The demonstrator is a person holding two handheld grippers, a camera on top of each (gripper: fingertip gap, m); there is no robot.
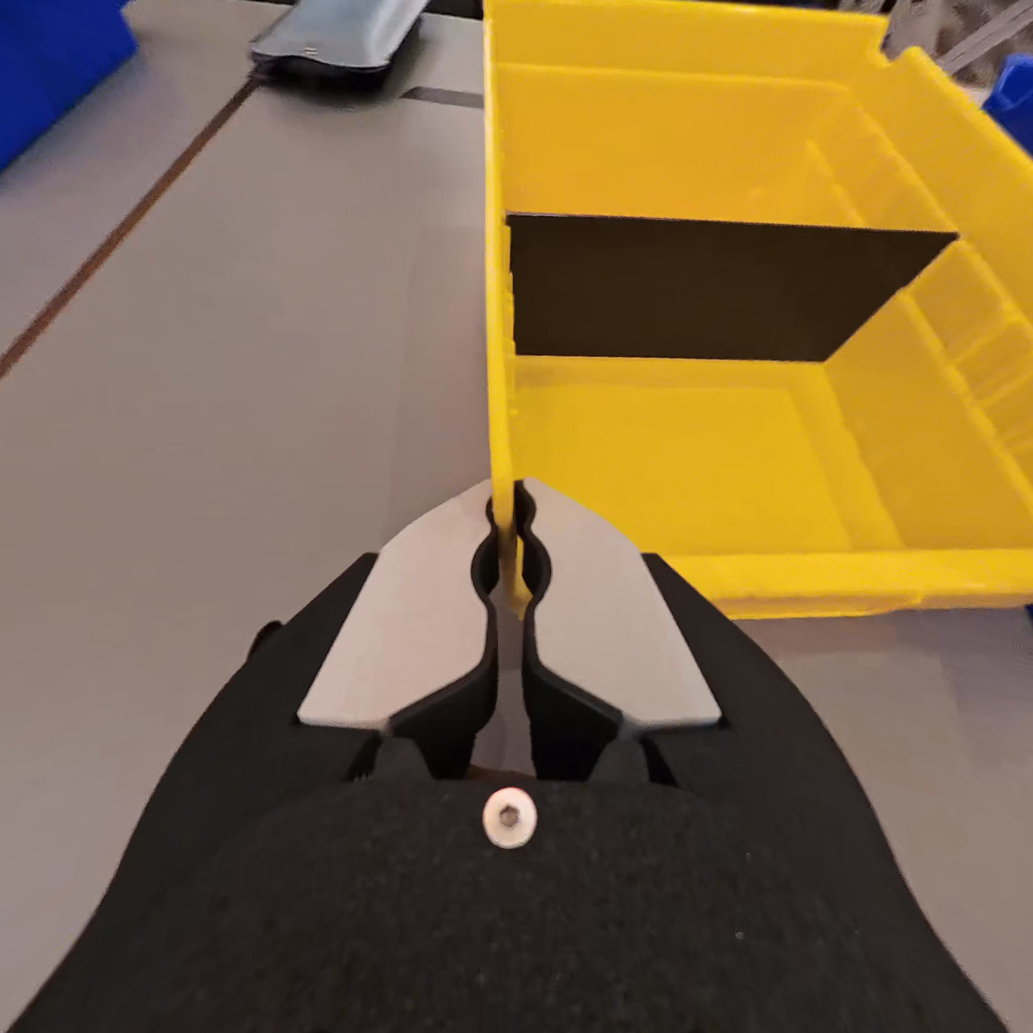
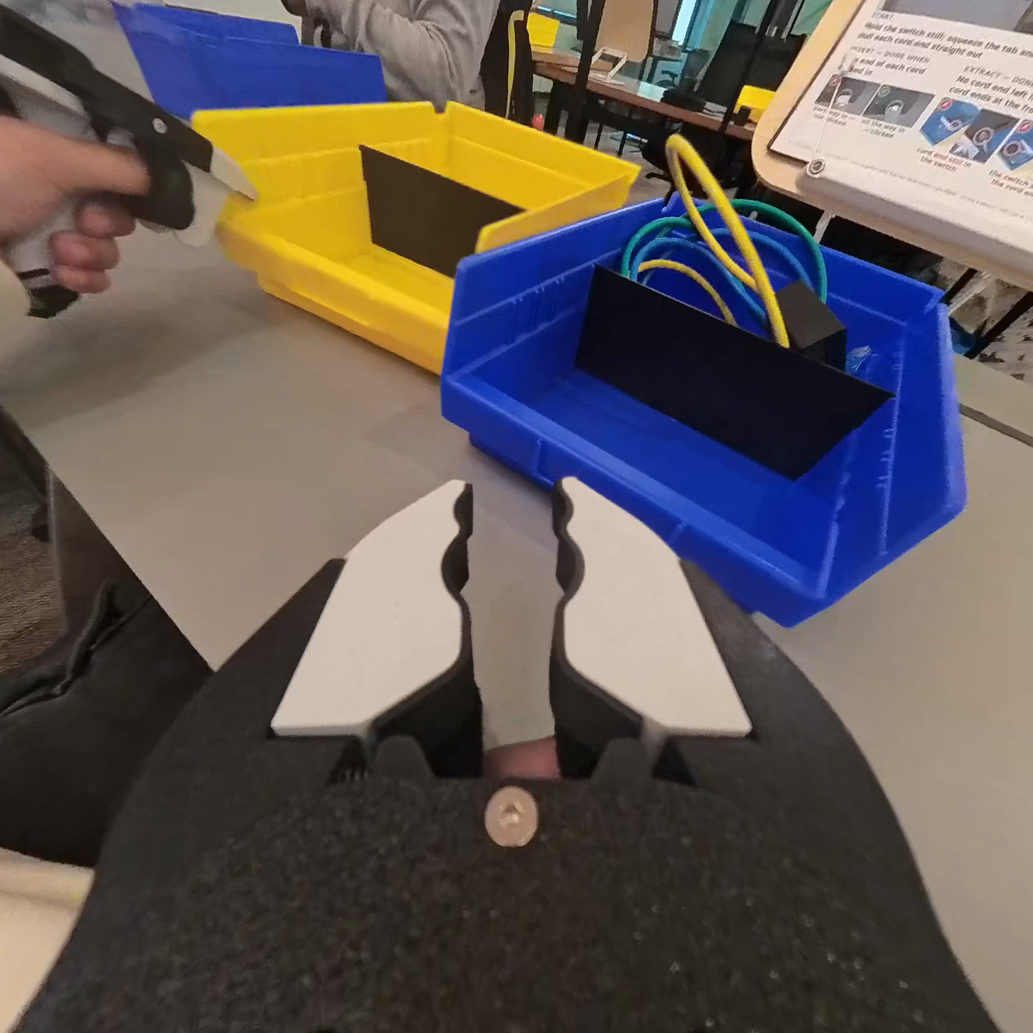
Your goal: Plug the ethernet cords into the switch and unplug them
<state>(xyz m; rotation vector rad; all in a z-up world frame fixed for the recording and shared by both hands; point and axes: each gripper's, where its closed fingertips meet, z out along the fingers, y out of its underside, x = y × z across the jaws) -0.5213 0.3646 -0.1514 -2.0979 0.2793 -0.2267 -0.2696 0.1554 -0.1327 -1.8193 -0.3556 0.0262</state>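
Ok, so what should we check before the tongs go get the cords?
1. Left tongs shut on the yellow bin's side wall: ok, the wall sits between them.
2. Right tongs free to grab: ok, open with nothing in them.
3. Cords findable: ok, the yellow, green and blue loops lie in the back half of the blue bin, behind its black divider.
4. Switch findable: ok, a black box lies among the cords.
5. Cords plugged in already: cannot tell, the divider hides their ends.
6. Yellow bin ready to take things: ok, both halves are bare.
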